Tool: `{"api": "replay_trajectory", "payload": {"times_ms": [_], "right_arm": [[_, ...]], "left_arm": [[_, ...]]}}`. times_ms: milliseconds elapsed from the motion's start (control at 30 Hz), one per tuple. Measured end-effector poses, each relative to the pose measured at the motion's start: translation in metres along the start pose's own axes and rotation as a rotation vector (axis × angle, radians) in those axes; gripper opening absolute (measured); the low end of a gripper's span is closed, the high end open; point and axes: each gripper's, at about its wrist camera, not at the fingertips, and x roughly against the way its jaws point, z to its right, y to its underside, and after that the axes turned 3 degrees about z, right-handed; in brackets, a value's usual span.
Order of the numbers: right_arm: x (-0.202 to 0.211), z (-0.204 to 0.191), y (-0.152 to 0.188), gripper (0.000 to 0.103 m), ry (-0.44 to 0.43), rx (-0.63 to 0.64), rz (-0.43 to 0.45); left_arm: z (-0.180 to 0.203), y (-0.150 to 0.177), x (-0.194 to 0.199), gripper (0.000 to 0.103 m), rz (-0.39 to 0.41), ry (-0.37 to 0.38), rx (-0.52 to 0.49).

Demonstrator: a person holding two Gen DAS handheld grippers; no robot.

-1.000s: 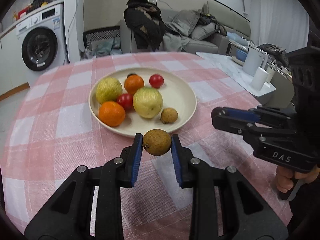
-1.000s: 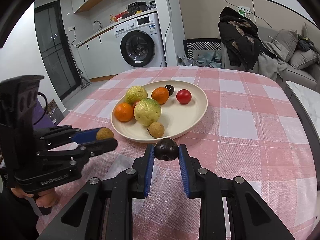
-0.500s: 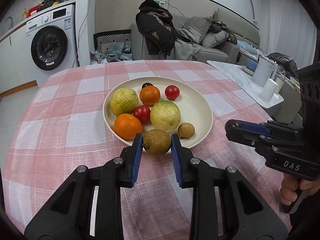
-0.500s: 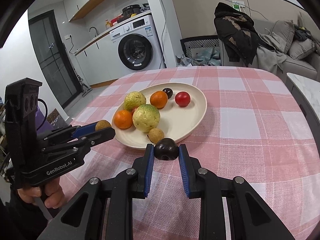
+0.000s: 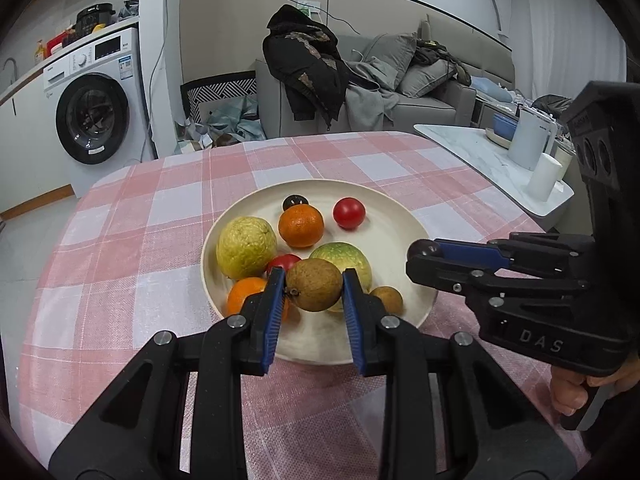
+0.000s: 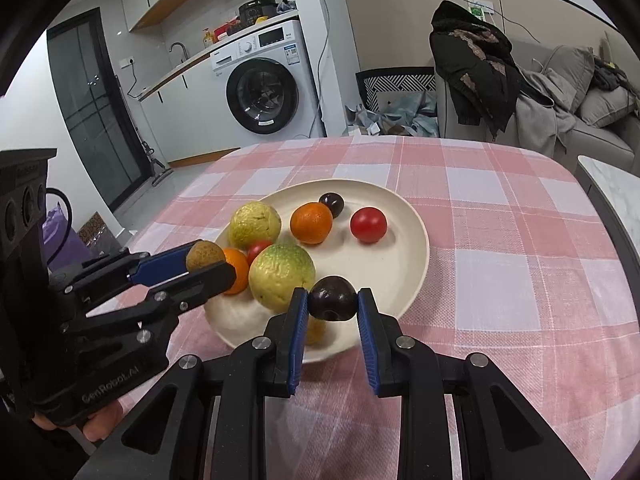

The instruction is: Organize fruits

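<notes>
A cream plate [image 5: 392,216] [image 6: 408,216] on the pink checked tablecloth holds several fruits: two yellow-green guavas, two oranges, two red tomatoes, a dark plum and a small brown fruit. My left gripper [image 5: 314,290] is shut on a brown round fruit [image 5: 314,290] and holds it above the plate's near side; it also shows in the right wrist view [image 6: 205,255]. My right gripper [image 6: 333,299] is shut on a dark plum [image 6: 333,299] above the plate's near rim; it shows at the right in the left wrist view [image 5: 424,256].
A round table with pink checked cloth [image 5: 132,248]. A white side table [image 5: 500,164] with cups stands to the right. A washing machine [image 6: 264,92] and a sofa with clothes [image 5: 360,80] lie beyond the table.
Both grippers have moved forward with their fruits, from in front of the plate to above its near part. Both stay shut.
</notes>
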Motion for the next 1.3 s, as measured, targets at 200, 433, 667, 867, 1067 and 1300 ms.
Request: {"api": "replay_trajectory", "payload": {"times_ms": [200,433,667,867,1067,1300], "right_arm": [[-0.015,0.004,0.007,0.026,0.006,-0.018,-0.007],[-0.017,0.010,0.005,0.026,0.013,-0.042,0.005],[-0.011,0.007,0.007,0.041,0.006,-0.024,0.025],[0.001,0.014,0.009,0.062,0.041,-0.024,0.047],[0.024,0.014,0.021,0.092,0.028,0.016,0.061],[0.053,0.005,0.033,0.103,0.018,0.083,0.163]], "left_arm": [[-0.007,0.010,-0.013,0.025,-0.025,-0.003,0.022],[-0.010,0.013,-0.017,0.025,-0.031,-0.008,0.036],[-0.014,0.013,-0.012,0.028,-0.019,-0.024,0.049],[-0.023,0.013,0.008,0.066,0.020,-0.069,0.055],[-0.031,0.019,0.043,0.088,0.085,-0.076,0.052],[-0.033,0.033,0.078,0.102,0.147,-0.084,0.064]]}}
